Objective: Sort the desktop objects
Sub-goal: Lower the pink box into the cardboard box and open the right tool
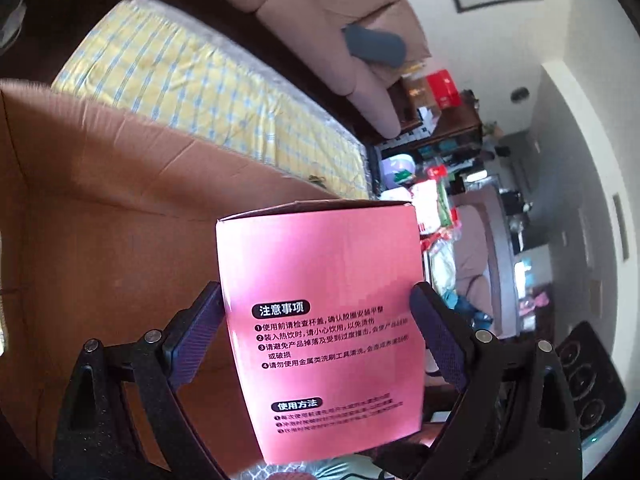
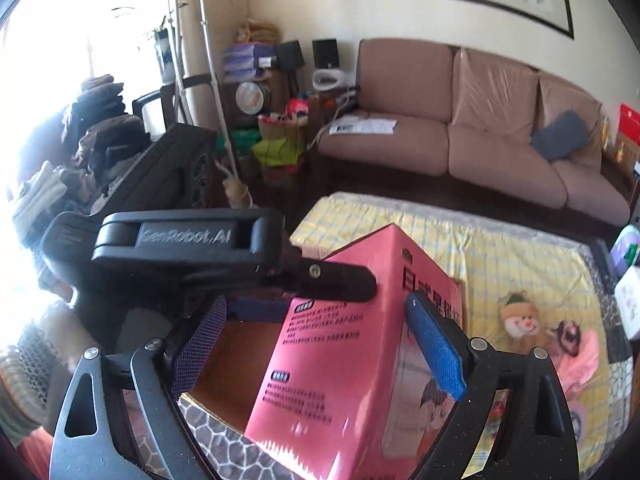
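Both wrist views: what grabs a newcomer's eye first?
The pink box, printed with Chinese text, fills the centre, clamped between the left tool fingers above an open cardboard box. In the right wrist view, the right tool stands open beside it, before a yellow checked cloth with plush toys.

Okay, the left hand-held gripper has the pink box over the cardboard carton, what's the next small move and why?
Probably lower the pink box straight down into the cardboard carton. The left hand-held gripper is clamped on the box's two sides, and the carton's open interior shows behind and beneath it. The right hand-held gripper looks open, one finger in front of the box, so easing it clear first seems wise.
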